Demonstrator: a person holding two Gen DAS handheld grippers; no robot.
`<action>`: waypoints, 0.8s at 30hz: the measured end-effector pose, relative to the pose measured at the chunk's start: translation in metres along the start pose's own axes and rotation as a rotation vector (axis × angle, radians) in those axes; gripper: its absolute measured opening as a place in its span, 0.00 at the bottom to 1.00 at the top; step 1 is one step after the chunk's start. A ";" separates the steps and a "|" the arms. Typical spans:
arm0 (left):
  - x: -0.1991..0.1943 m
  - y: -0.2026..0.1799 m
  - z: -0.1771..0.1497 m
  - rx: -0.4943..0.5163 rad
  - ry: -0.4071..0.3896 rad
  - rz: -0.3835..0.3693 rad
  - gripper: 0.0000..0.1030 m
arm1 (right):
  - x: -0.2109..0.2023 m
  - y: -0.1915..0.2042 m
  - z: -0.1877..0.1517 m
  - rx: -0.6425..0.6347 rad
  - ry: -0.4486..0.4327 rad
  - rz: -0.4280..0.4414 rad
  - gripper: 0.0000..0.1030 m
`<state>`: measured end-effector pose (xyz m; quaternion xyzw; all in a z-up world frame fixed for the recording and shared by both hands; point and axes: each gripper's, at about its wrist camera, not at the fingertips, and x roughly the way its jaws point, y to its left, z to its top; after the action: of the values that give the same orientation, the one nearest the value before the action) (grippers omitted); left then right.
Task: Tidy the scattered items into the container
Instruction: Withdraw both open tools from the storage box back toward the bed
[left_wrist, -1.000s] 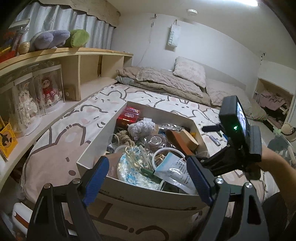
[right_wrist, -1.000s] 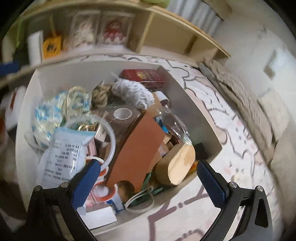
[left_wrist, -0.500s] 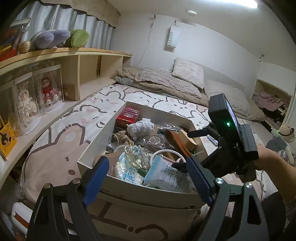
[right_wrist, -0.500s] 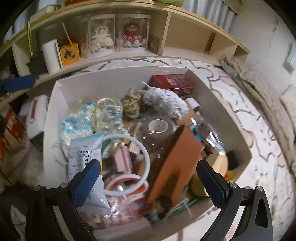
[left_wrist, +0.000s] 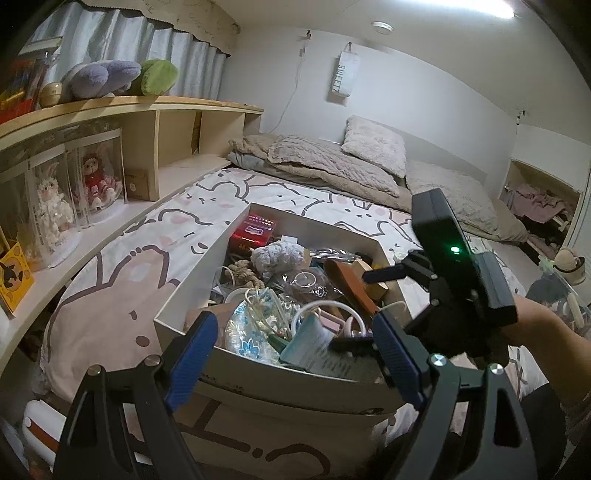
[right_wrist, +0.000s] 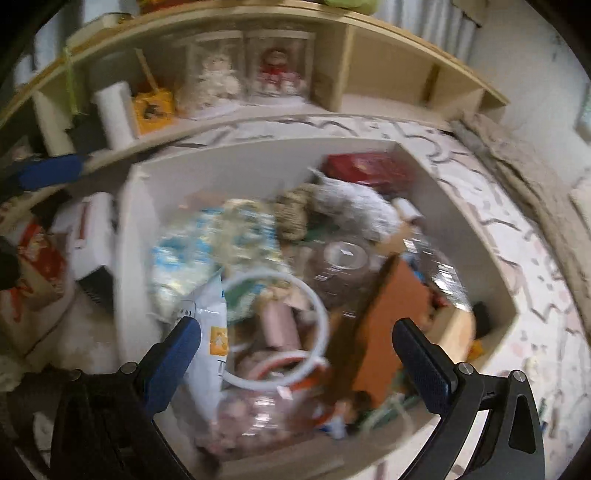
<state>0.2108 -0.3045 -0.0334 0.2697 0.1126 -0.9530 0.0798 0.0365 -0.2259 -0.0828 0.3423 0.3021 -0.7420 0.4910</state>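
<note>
A white cardboard box (left_wrist: 207, 266) stands on the bed, packed with clutter: a red packet (left_wrist: 253, 234), a grey yarn ball (left_wrist: 280, 256), a white ring (left_wrist: 325, 310), a white pouch (left_wrist: 314, 347) and a brown wedge (left_wrist: 354, 288). My left gripper (left_wrist: 295, 350) is open and empty just before the box's near wall. My right gripper (right_wrist: 295, 354) is open and empty, hovering over the box's near corner above the ring (right_wrist: 280, 325) and pouch (right_wrist: 210, 332); that view is blurred. The right gripper's body (left_wrist: 454, 266) shows at the box's right edge.
The box sits on a patterned bedspread (left_wrist: 122, 280). A wooden shelf (left_wrist: 110, 206) with boxed dolls runs along the left. Pillows and a blanket (left_wrist: 332, 162) lie at the bed's far end. A white case (left_wrist: 37, 424) sits on the floor lower left.
My right gripper has swung from the box's right side toward its near corner and lower over the contents. My left gripper has stayed nearly still.
</note>
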 end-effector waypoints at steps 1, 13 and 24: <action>-0.001 0.000 0.000 0.001 -0.001 0.000 0.84 | 0.001 -0.004 -0.002 0.006 0.014 -0.019 1.00; 0.000 -0.002 -0.001 0.002 0.007 0.001 0.84 | -0.011 -0.011 -0.009 0.049 0.001 0.055 1.00; -0.001 -0.005 -0.002 0.005 0.009 0.002 0.84 | 0.010 -0.007 -0.016 0.057 0.038 0.037 1.00</action>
<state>0.2115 -0.2994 -0.0333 0.2745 0.1102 -0.9519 0.0795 0.0305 -0.2163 -0.0997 0.3758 0.2840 -0.7344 0.4887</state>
